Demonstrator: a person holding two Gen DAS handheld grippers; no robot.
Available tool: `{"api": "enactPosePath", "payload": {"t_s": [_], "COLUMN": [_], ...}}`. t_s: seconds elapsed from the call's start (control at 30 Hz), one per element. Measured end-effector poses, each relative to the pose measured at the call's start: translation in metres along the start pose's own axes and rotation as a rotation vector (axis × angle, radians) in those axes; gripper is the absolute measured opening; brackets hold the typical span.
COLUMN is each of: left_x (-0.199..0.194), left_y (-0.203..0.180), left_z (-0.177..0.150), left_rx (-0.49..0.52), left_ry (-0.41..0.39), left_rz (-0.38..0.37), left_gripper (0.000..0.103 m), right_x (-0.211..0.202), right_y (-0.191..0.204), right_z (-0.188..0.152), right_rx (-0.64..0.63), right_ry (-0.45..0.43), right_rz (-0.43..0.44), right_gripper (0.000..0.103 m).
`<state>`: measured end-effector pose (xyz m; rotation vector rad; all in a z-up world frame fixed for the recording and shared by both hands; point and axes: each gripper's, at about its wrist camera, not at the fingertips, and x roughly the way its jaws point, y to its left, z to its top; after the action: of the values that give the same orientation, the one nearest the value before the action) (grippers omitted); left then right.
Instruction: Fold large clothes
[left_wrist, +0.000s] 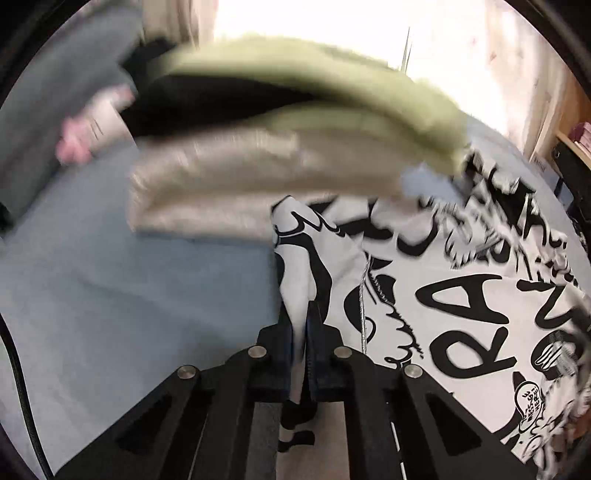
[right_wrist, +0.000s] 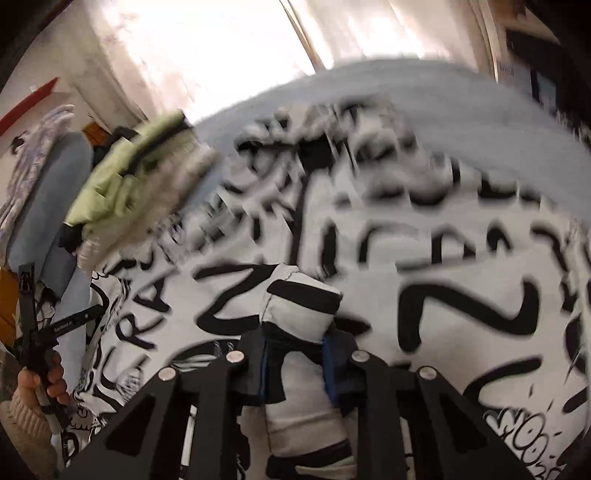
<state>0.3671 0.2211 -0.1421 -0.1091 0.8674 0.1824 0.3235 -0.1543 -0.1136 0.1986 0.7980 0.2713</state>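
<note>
Across the pale blue bedsheet (left_wrist: 110, 280) spreads a large white garment printed with bold black lettering and doodles (left_wrist: 480, 295), covering most of the bed's right side in the left wrist view and nearly the whole lower half of the right wrist view. Beyond it, toward the bright curtained window (right_wrist: 221, 48), sits a blurred stack of folded clothes (left_wrist: 258, 155): a light green piece on top, something black in between, and a beige ribbed knit beneath. A grey-blue pillow (left_wrist: 66, 74) lies at the far left.

Nearer, the left gripper (left_wrist: 306, 332) has its jaws pressed together on a thin fold at the printed garment's left edge, cloth standing up between the blue pads. The right gripper (right_wrist: 295, 350) pinches a thick bunched wad of the same fabric, its jaws only partly closed around the bulk. At the left edge of the right wrist view, a hand (right_wrist: 40, 373) in a cream knit sleeve (right_wrist: 22, 424) grips the other tool's black handle.
</note>
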Motion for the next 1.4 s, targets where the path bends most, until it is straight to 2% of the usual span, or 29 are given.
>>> {"api": "enactPosePath", "payload": {"t_s": [0.07,0.13,0.17,0.23,0.3,0.33,0.4,0.47,0.53,0.57,0.63,0.7,0.83,0.9,1.07,1.2,1.27,1.4], "left_x": [-0.017,-0.022,-0.016,-0.001,0.009,0.012,0.016,0.015,0.007,0.003,-0.012,-0.030,-0.067,-0.076,-0.067,-0.043,-0.039,-0.036], "left_y": [-0.009,-0.014,-0.017,-0.013,-0.013,-0.015,-0.018,-0.018,-0.011,-0.010,-0.002,-0.003,-0.020,-0.034,-0.077,-0.094,-0.096,-0.083], "left_z": [-0.005,-0.008,-0.010,-0.013,-0.017,-0.019,-0.020,-0.018,-0.016,-0.013,-0.012,-0.008,-0.013,-0.022,-0.062,-0.097,-0.106,-0.107], "left_rx": [0.022,0.051,0.073,0.076,0.085,0.099,0.114,0.112,0.109,0.101,0.076,0.052,0.021,0.003,-0.010,0.008,0.036,0.056], "left_ry": [-0.124,-0.202,-0.215,-0.176,-0.174,-0.177,-0.170,-0.163,-0.148,-0.138,-0.125,-0.115,-0.072,-0.021,0.116,0.188,0.184,0.167], "left_rz": [0.056,0.130,0.175,0.203,0.236,0.252,0.276,0.282,0.285,0.291,0.286,0.273,0.139,0.056,-0.056,-0.029,-0.010,0.035], "left_gripper": [0.003,0.003,0.003,0.003,0.003,0.003,0.005,0.007,0.008,0.013,0.020,0.027,0.038,0.058,0.059,0.059,0.059,0.062], "right_x": [-0.008,-0.005,0.001,0.027,0.056,0.062,0.056,0.045,0.028,0.021,0.004,-0.014,-0.029,-0.026,-0.009,0.015,0.027,0.024], "right_y": [0.011,0.017,0.018,0.017,0.012,0.009,0.004,0.002,-0.001,0.000,0.001,0.008,0.030,0.040,0.076,0.098,0.100,0.085], "right_z": [0.007,0.013,0.015,0.013,0.005,0.001,0.002,0.006,0.011,0.011,0.012,0.009,-0.003,-0.009,-0.028,-0.047,-0.056,-0.058], "right_rx": [-0.030,-0.045,-0.051,-0.066,-0.074,-0.060,-0.027,-0.013,0.002,0.008,0.020,0.022,0.040,0.062,0.007,-0.102,-0.154,-0.185], "right_ry": [-0.079,-0.130,-0.126,-0.057,0.071,0.108,0.093,0.075,0.043,0.032,0.013,-0.003,0.018,0.060,0.098,0.161,0.192,0.157], "right_rz": [-0.004,-0.016,-0.029,-0.089,-0.153,-0.151,-0.145,-0.171,-0.169,-0.168,-0.140,-0.081,-0.082,-0.026,-0.003,-0.045,-0.087,-0.172], "right_gripper": [0.022,0.022,0.022,0.023,0.031,0.034,0.037,0.046,0.051,0.056,0.063,0.063,0.063,0.063,0.063,0.063,0.063,0.061]}}
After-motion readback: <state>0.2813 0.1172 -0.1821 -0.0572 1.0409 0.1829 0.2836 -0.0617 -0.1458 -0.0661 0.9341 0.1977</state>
